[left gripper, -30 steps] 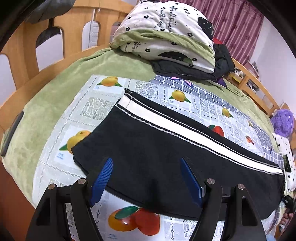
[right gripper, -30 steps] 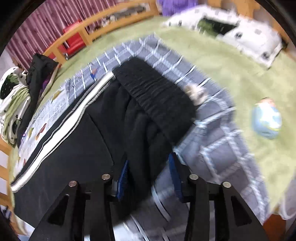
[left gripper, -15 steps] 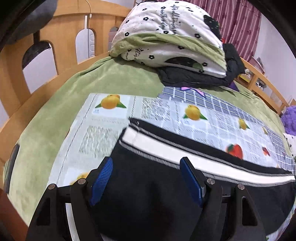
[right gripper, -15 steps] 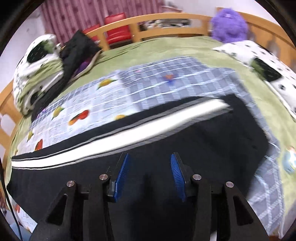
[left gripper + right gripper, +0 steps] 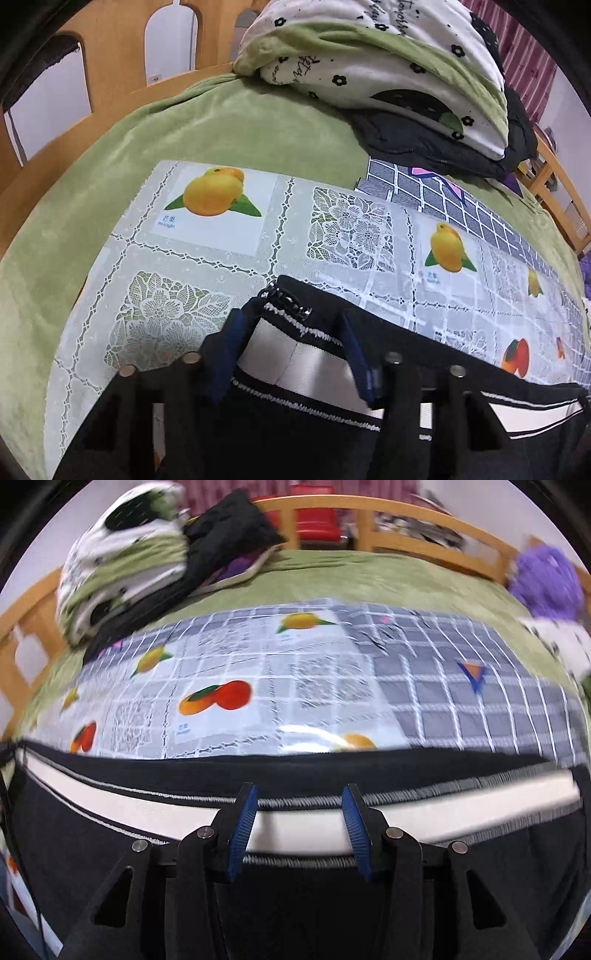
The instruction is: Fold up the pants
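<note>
Black pants (image 5: 317,413) with a white side stripe lie lengthwise on a fruit-print cloth on the bed. In the left wrist view my left gripper (image 5: 291,325) is open, its blue fingers straddling the striped leg end near a small zipper (image 5: 286,299). In the right wrist view the pants (image 5: 295,886) fill the lower half, stripe running across. My right gripper (image 5: 299,801) is open over the white stripe, near the far edge of the pants. The view is blurred.
A fruit-print plastic cloth (image 5: 332,229) and a grey grid cloth (image 5: 461,701) cover the green bedspread (image 5: 221,129). A folded flowered quilt (image 5: 388,55) on dark clothing lies at the head. Wooden bed rails (image 5: 406,520) surround the bed. A purple plush toy (image 5: 546,576) sits far right.
Both grippers have moved forward across the pants toward the striped far edge. The left gripper now straddles the leg end. Both stay open.
</note>
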`<state>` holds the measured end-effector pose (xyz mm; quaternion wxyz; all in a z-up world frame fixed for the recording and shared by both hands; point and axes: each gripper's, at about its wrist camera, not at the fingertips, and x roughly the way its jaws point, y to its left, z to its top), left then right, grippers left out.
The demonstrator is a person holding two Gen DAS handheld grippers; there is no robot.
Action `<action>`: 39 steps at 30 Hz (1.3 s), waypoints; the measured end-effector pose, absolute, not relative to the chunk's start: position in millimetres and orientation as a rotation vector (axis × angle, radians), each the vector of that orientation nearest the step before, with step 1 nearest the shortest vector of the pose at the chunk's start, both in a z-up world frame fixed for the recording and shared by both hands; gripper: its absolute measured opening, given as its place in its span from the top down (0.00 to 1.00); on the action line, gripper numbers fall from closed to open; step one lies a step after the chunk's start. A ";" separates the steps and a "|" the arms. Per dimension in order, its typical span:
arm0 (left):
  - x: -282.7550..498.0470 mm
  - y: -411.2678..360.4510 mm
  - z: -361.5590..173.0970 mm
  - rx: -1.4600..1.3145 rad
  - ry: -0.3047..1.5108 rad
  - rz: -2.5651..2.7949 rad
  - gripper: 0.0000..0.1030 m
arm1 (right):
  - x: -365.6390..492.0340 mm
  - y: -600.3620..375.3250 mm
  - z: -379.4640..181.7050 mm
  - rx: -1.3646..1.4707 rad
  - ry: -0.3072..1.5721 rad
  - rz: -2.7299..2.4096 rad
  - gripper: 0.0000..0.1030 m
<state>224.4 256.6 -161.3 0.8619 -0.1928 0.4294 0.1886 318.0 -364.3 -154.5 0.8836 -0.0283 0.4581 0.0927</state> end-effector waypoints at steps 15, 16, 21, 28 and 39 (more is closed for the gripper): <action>199.9 248.4 -137.8 -0.277 0.837 0.307 0.79 | 347.4 -313.3 -184.0 -0.461 0.993 0.339 0.98; 198.5 248.9 -137.0 -0.280 0.834 0.307 0.80 | 346.7 -317.6 -179.6 -0.432 0.981 0.344 0.98; 199.4 252.5 -137.4 -0.306 0.848 0.291 0.80 | 350.9 -332.5 -166.8 -0.317 0.969 0.373 0.97; 197.7 246.0 -135.8 -0.270 0.839 0.283 0.80 | 367.3 -338.7 -163.0 -0.285 0.990 0.417 0.44; 195.0 245.1 -136.9 -0.261 0.838 0.271 0.80 | 354.5 -330.3 -177.5 -0.413 1.028 0.498 0.98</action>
